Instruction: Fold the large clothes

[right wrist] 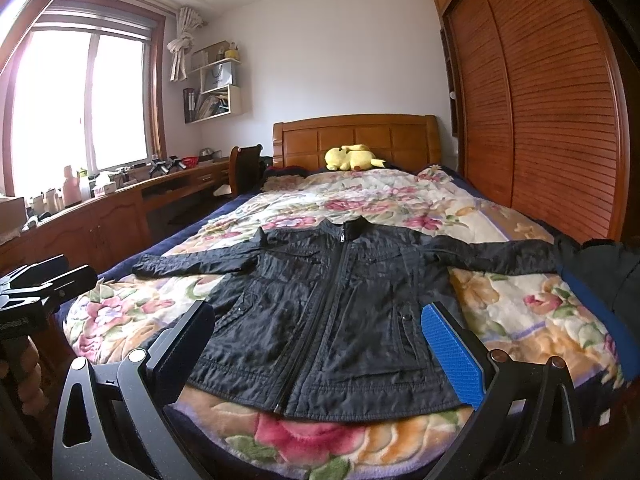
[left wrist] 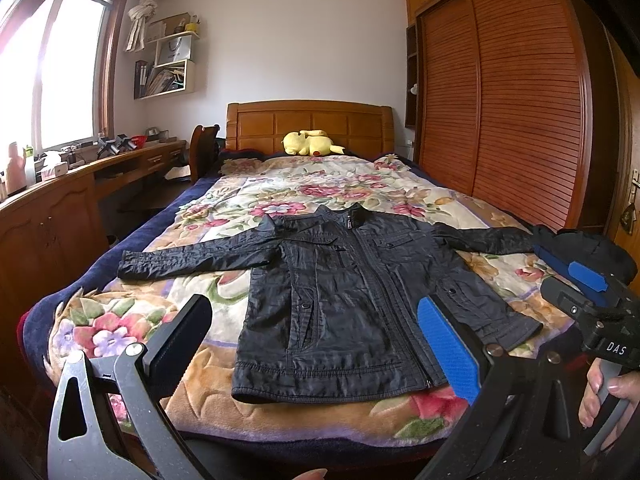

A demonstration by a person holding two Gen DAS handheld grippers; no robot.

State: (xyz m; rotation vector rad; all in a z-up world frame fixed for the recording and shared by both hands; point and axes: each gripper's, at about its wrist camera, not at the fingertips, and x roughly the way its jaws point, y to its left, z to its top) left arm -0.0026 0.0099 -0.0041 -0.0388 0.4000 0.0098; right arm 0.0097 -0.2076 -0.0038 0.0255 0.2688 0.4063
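A black zip-up jacket (left wrist: 340, 292) lies flat, front up, sleeves spread, on the floral blanket of the bed (left wrist: 192, 396); it also shows in the right wrist view (right wrist: 332, 320). My left gripper (left wrist: 316, 348) is open and empty, held above the foot of the bed just short of the jacket's hem. My right gripper (right wrist: 320, 340) is open and empty, at the same distance from the hem. The right gripper also appears in the left wrist view (left wrist: 576, 280), at the right, near the jacket's right sleeve.
A dark blue-and-black garment (right wrist: 600, 280) lies at the bed's right edge by the sleeve end. A yellow plush toy (left wrist: 310, 143) sits at the headboard. A wooden desk (left wrist: 60, 208) runs along the left wall. A slatted wardrobe (left wrist: 512, 92) stands on the right.
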